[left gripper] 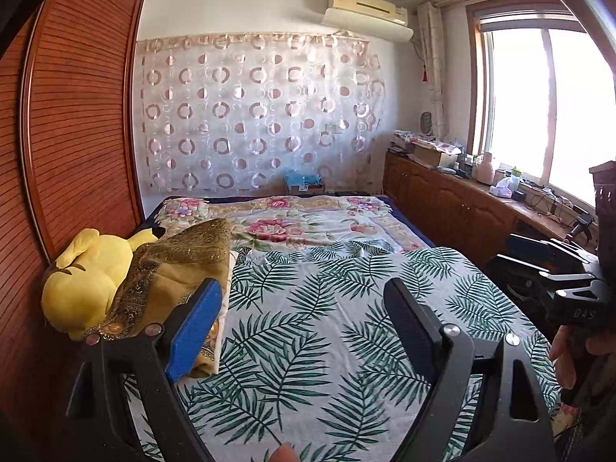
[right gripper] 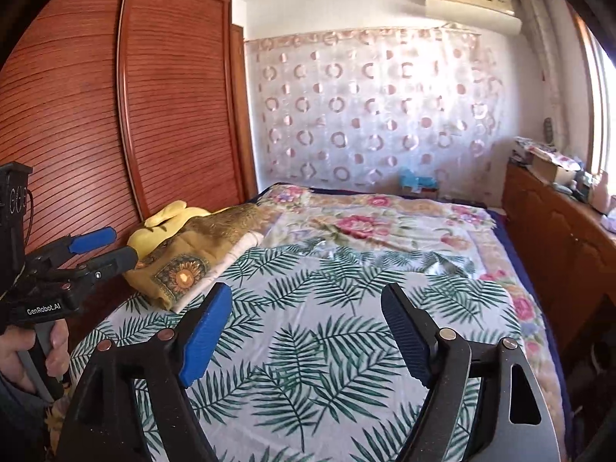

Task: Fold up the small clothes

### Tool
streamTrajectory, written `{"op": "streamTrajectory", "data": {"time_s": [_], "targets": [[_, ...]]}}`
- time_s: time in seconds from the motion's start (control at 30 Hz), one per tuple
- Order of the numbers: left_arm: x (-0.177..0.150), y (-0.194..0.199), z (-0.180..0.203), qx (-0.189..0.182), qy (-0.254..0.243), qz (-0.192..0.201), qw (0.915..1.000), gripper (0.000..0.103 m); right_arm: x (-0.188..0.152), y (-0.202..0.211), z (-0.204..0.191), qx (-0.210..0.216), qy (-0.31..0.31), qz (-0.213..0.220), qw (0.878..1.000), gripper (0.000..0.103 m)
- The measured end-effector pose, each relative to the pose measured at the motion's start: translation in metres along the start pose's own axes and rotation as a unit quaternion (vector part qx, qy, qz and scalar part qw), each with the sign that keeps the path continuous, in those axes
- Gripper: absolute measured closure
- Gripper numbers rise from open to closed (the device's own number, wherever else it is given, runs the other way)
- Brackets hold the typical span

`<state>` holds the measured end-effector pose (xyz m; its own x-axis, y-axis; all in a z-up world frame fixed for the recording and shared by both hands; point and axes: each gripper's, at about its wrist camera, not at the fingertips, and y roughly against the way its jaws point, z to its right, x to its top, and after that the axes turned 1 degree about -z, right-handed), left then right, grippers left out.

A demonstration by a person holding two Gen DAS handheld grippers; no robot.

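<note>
A folded golden-brown patterned cloth [left gripper: 181, 269] [right gripper: 192, 258] lies on a white layer at the bed's left side. It rests on a leaf-print sheet [left gripper: 327, 327] [right gripper: 327, 327] spread over the near part of the bed. My left gripper [left gripper: 302, 285] hovers open above the sheet with nothing between its fingers, its blue finger [left gripper: 196, 323] just in front of the folded cloth. The right wrist view shows this left gripper [right gripper: 125, 246] from the side, near the cloth. My right gripper [right gripper: 306, 288] [left gripper: 504, 250] is also open and empty over the sheet.
A yellow plush toy [left gripper: 84, 273] [right gripper: 169, 219] sits against the slatted wooden wardrobe [left gripper: 77, 134] on the left. A floral blanket [left gripper: 292, 223] covers the far bed. A low wooden cabinet [left gripper: 442, 200] with clutter runs under the window. A hand [right gripper: 38, 354] holds the left gripper's handle.
</note>
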<state>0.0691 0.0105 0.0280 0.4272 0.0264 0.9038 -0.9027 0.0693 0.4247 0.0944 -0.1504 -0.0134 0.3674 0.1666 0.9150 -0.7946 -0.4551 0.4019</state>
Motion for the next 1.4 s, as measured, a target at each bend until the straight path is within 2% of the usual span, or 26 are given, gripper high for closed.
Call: {"op": "streamTrajectory", "data": {"time_s": [0.27,0.53,0.9,1.4], "targets": [[0.018,0.025,0.018,0.01,-0.007,0.023,0.9997,0.016,-0.006,0.018,-0.014,-0.04,-0.016,0.042,0.998,0.021],[0.031,0.047,0.027,0.008,-0.011,0.037,0.9992,0.016,-0.019,0.022,-0.031,-0.074,-0.022,0.063,0.995,0.021],[0.023,0.05,0.024,0.011,-0.006,0.032,0.9994,0.016,-0.03,0.024,-0.04,-0.075,-0.033,0.066,0.994,0.021],[0.021,0.049,0.021,0.015,-0.004,0.031,0.9994,0.016,-0.025,0.028,-0.028,-0.071,-0.031,0.061,0.995,0.021]]}}
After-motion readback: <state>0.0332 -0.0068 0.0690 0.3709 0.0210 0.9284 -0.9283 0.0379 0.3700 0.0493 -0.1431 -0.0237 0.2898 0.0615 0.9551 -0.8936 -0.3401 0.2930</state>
